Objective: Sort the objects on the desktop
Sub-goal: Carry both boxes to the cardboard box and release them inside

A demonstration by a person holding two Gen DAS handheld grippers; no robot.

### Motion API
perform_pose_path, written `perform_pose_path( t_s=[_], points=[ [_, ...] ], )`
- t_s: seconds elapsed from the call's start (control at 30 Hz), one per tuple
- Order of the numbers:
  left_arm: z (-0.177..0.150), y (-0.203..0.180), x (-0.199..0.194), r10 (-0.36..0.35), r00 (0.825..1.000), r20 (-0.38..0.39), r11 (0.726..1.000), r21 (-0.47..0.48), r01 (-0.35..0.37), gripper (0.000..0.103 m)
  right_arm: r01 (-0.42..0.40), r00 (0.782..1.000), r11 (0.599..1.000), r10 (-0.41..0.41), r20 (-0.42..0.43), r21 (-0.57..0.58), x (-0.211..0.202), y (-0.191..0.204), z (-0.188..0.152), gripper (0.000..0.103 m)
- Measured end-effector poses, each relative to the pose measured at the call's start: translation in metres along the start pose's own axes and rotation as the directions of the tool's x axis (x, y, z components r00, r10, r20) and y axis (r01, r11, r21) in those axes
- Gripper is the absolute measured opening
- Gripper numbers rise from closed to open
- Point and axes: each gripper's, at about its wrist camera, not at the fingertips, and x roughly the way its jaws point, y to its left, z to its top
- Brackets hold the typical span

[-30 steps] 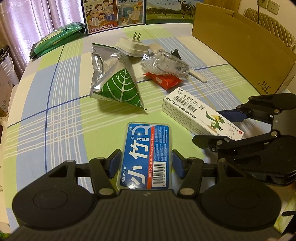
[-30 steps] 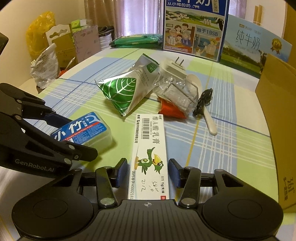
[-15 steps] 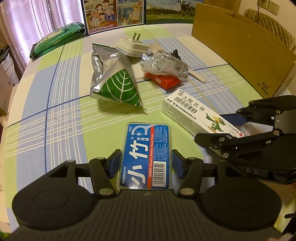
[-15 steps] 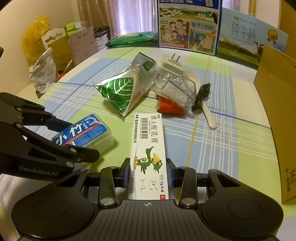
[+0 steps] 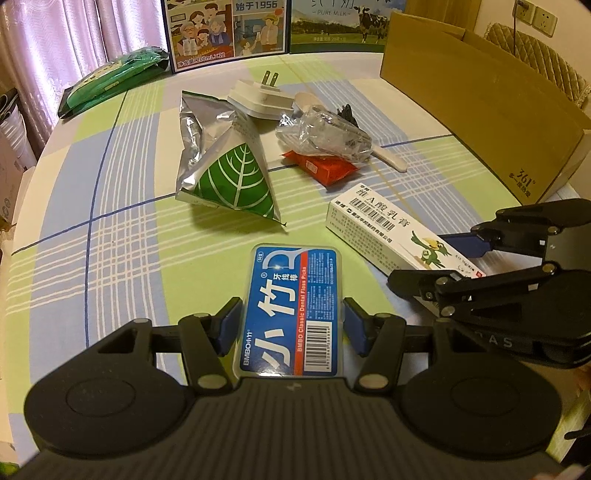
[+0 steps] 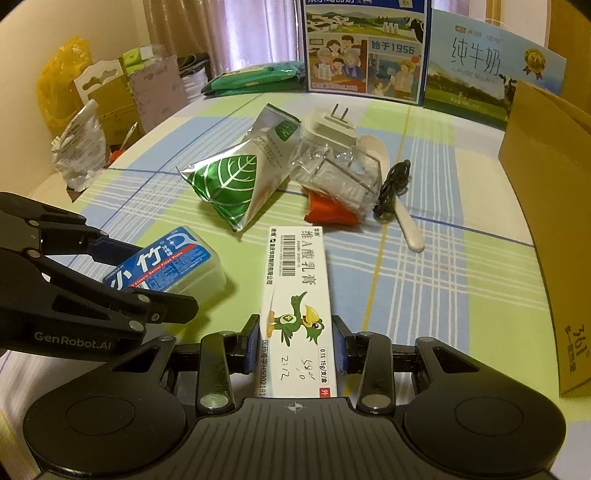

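A blue-labelled floss pick box [image 5: 291, 295] lies flat on the checked tablecloth, and my left gripper [image 5: 291, 323] has its blue pads against both long sides. The right wrist view shows the same floss pick box [image 6: 166, 262] between the left gripper's [image 6: 159, 282] fingers. My right gripper [image 6: 295, 347] is shut on the near end of a white ointment box [image 6: 295, 277] with a green bird on it. That ointment box [image 5: 384, 225] lies just right of the floss pick box, held by the right gripper [image 5: 421, 258].
Behind lie a silver-green leaf pouch [image 5: 229, 173], a white plug adapter [image 5: 258, 98], a clear plastic bag [image 5: 325, 134] over a red packet [image 5: 325, 170] and a white spoon [image 5: 388, 158]. A cardboard box [image 5: 480, 110] stands right, milk cartons [image 5: 225, 29] at the back.
The right gripper's fingers have come together onto the ointment box, which had gaps beside it before. The left gripper and the floss pick box have not moved.
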Motion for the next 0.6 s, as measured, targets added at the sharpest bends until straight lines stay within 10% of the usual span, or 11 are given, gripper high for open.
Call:
perform_pose_path(
  t_s=[0.6],
  points=[
    [0.008,-0.025,-0.025,-0.017,0.997,0.080,1.000,0.004,0.017,0.053,0.044,0.997,0.997,-0.048,0.063,0.059,-0.045,-0.021,0.005,0.036]
  ],
)
